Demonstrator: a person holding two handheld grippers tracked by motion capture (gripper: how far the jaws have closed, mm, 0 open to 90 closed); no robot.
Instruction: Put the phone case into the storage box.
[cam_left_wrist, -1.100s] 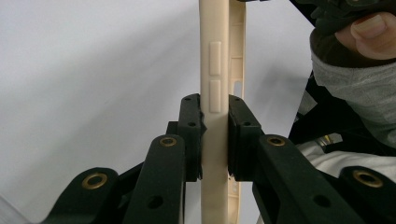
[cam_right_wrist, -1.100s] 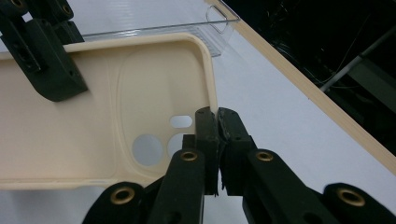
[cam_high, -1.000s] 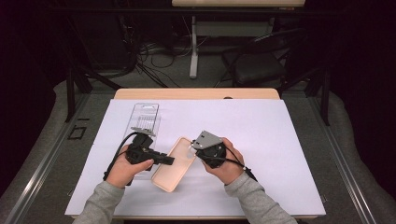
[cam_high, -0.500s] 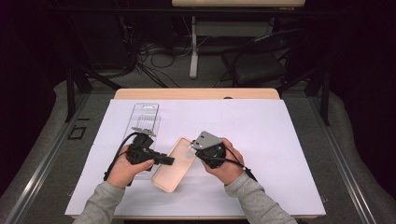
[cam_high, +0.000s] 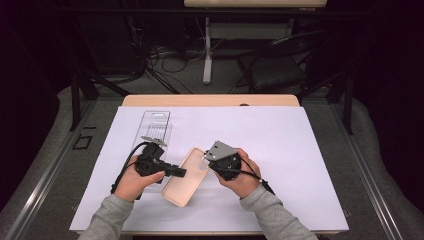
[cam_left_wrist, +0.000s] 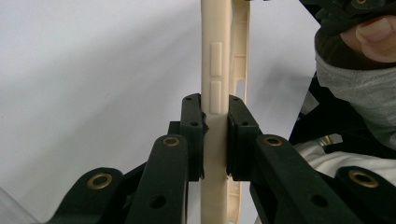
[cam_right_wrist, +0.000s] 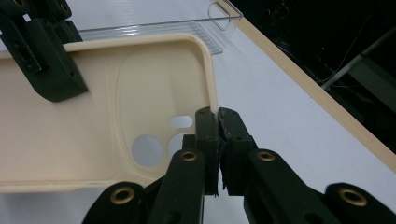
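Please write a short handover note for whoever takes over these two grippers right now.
Left gripper: shut on the long side edge of the cream phone case.
Right gripper: shut on the case's opposite edge, near the camera cut-outs.
The case is held between the two grippers, just over the white table cover; whether it rests on it I cannot tell.
The clear plastic package lies empty beyond the left gripper.
Done: case out of the package, gripped on both sides.
Left: unclear; keep both grips steady.
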